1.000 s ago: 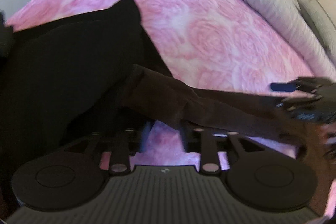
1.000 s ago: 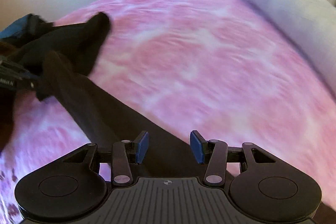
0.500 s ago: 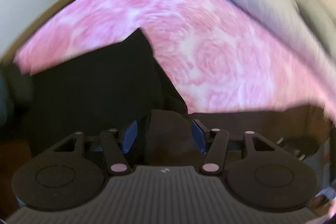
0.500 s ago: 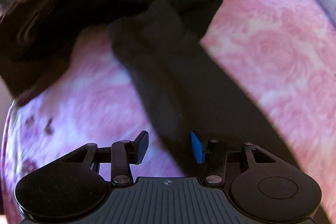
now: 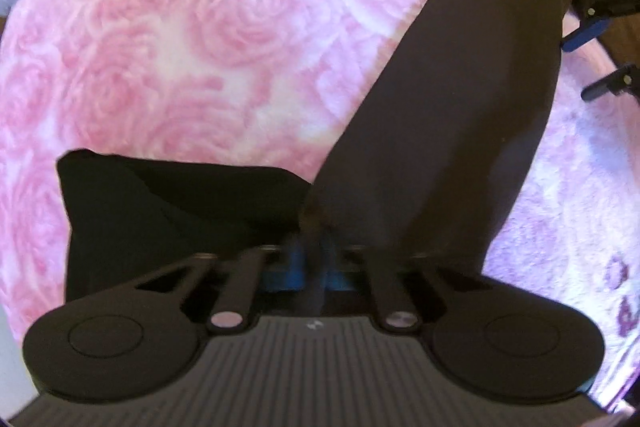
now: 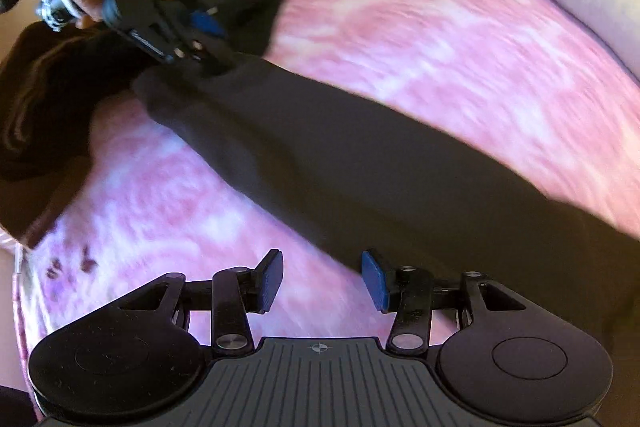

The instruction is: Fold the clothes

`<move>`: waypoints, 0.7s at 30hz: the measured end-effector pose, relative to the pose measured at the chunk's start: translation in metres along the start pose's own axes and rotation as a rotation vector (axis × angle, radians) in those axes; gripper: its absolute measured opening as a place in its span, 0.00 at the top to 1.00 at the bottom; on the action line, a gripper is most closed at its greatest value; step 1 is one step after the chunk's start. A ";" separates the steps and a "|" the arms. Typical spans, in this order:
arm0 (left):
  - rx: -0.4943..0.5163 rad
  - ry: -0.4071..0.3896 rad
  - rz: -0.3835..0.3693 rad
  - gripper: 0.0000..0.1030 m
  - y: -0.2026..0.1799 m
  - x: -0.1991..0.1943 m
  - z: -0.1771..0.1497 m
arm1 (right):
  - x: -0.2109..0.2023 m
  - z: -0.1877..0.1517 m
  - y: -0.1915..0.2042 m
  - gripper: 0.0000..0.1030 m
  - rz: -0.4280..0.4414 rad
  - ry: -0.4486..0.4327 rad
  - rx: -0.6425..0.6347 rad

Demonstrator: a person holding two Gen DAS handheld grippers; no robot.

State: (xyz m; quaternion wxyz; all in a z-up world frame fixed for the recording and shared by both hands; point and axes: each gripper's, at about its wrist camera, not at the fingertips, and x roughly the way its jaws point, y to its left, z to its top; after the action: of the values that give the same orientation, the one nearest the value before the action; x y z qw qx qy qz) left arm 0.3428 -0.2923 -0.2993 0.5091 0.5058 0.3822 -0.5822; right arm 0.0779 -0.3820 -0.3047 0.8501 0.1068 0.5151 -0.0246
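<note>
The left gripper (image 5: 316,259) has just closed and pinches a bunched end of the dark garment (image 5: 440,131), which stretches across the pink bed (image 5: 224,39). The right gripper (image 6: 322,283) hangs open, empty, over its edge. Best grab that far end, then pull taut before folding.

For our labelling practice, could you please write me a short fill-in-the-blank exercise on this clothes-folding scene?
1. The dark garment lies on a ____ rose-patterned blanket.
2. The left tongs are ____ on a pinch of the garment's cloth.
3. The right tongs stand ____, with nothing pressed between their blue pads.

Missing words: pink; shut; open
</note>
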 end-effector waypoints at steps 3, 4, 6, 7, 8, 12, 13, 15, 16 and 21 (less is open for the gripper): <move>0.027 -0.069 0.059 0.99 -0.001 -0.028 0.003 | -0.010 -0.012 -0.011 0.54 -0.068 0.001 0.065; 0.002 -0.105 0.079 0.99 0.006 -0.041 0.006 | -0.014 -0.015 -0.014 0.54 -0.085 -0.004 0.081; -0.055 -0.156 0.104 0.99 0.022 -0.059 0.015 | -0.024 -0.022 -0.021 0.54 -0.108 -0.020 0.102; -0.074 -0.158 0.102 0.99 0.029 -0.058 0.018 | -0.029 -0.025 -0.023 0.54 -0.120 -0.026 0.110; -0.094 -0.161 0.100 0.99 0.037 -0.058 0.021 | -0.032 -0.028 -0.024 0.54 -0.133 -0.030 0.116; -0.156 -0.124 0.093 0.96 0.049 -0.034 0.026 | -0.040 -0.041 -0.028 0.54 -0.178 -0.041 0.168; -0.167 -0.103 0.094 0.92 0.049 -0.026 0.026 | -0.042 -0.045 -0.028 0.54 -0.184 -0.038 0.185; -0.189 -0.064 0.100 0.84 0.050 -0.010 0.026 | -0.045 -0.053 -0.030 0.54 -0.202 -0.036 0.218; -0.208 -0.066 0.111 0.81 0.050 -0.009 0.024 | -0.047 -0.055 -0.032 0.54 -0.217 -0.040 0.234; -0.187 -0.161 0.287 0.71 0.036 -0.046 0.025 | -0.045 -0.055 -0.041 0.54 -0.318 -0.052 0.224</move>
State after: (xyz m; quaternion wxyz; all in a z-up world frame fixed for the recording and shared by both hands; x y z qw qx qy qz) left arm 0.3718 -0.3140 -0.2466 0.6608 0.4571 0.3166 -0.5042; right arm 0.0028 -0.4132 -0.2964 0.8312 0.1173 0.4975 -0.2188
